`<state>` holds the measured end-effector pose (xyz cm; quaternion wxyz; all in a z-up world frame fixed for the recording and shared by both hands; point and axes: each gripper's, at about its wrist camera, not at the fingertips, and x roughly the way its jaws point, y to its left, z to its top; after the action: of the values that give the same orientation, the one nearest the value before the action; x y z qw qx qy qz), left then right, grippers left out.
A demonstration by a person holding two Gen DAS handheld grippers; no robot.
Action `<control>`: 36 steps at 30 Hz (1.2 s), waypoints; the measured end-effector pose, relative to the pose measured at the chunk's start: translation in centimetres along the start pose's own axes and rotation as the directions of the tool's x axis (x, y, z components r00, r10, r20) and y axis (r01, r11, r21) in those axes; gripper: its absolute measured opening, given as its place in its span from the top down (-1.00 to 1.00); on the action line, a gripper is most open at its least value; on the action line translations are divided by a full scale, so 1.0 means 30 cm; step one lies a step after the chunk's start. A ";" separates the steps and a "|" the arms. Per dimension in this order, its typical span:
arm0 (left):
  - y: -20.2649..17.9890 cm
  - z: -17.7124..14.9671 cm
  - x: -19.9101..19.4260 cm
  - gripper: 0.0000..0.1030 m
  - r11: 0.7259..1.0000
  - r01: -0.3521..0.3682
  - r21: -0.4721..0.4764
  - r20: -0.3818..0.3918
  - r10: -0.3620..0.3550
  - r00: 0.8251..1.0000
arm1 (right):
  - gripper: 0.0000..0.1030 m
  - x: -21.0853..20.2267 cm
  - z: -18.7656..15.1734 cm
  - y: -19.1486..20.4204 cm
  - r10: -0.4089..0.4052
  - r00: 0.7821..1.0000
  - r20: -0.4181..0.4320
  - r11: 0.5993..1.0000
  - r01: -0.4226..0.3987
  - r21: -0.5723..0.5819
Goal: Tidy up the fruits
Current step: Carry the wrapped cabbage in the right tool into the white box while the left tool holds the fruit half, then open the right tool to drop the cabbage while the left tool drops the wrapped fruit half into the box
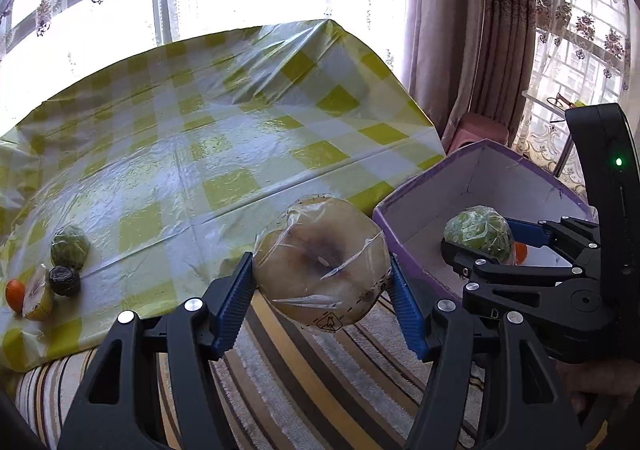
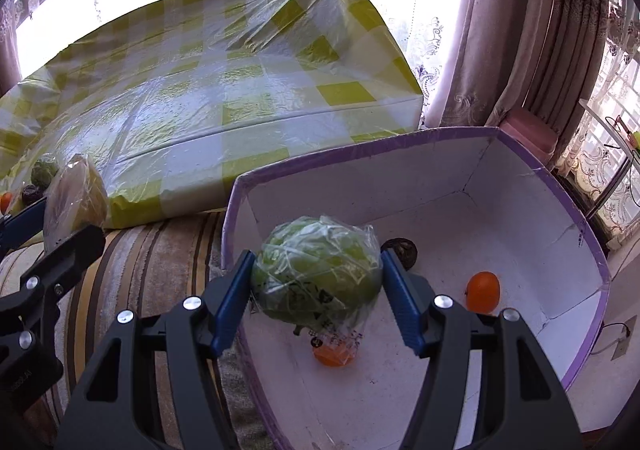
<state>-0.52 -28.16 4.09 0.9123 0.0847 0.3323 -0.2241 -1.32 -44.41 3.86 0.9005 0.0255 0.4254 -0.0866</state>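
Two tools loaded | left tool [image 1: 322, 270]: wrapped pale fruit [image 1: 322, 262] | right tool [image 2: 318, 278]: bagged green fruit [image 2: 318, 270] half-hiding orange [image 2: 334, 356]

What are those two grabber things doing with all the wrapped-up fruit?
A person is sorting fruit into a purple-edged box with two hand-held grippers. The right gripper holds a green fruit wrapped in plastic over the box, where two orange fruits and a dark round one already lie. The left gripper holds a pale, plastic-wrapped fruit half beside the box, over the striped cushion. A few more fruits wait on the checked tablecloth.
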 end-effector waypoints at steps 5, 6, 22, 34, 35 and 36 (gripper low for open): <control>-0.075 0.022 0.029 -0.20 0.997 0.062 0.037 -0.003 -0.062 0.998 | -0.24 -0.031 0.002 -0.056 -0.049 0.999 0.013 0.999 0.049 -0.003; -0.087 0.023 0.032 -0.20 0.997 0.067 0.046 -0.003 -0.067 0.998 | -0.24 -0.032 -0.001 -0.072 -0.063 0.998 0.013 0.998 0.063 -0.001; -0.337 0.004 0.144 -0.21 0.924 0.247 0.293 -0.163 -0.207 0.965 | -0.25 0.039 -0.045 -0.327 -0.180 0.981 -0.067 0.980 0.184 0.073; -0.397 -0.044 0.213 -0.22 0.875 0.317 0.365 -0.287 -0.218 0.933 | -0.26 0.118 -0.080 -0.357 -0.202 0.968 -0.147 0.975 0.213 0.064; -0.401 -0.046 0.218 -0.22 0.873 0.320 0.368 -0.293 -0.218 0.931 | -0.26 0.120 -0.082 -0.359 -0.201 0.968 -0.148 0.975 0.213 0.066; -0.404 -0.050 0.222 -0.22 0.871 0.320 0.373 -0.296 -0.215 0.931 | -0.27 0.120 -0.082 -0.358 -0.201 0.968 -0.148 0.975 0.213 0.066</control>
<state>-2.48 -40.77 -1.41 0.7848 0.2564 0.3956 -0.4024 -2.86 -55.17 -0.18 0.8526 0.0236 0.4840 -0.1955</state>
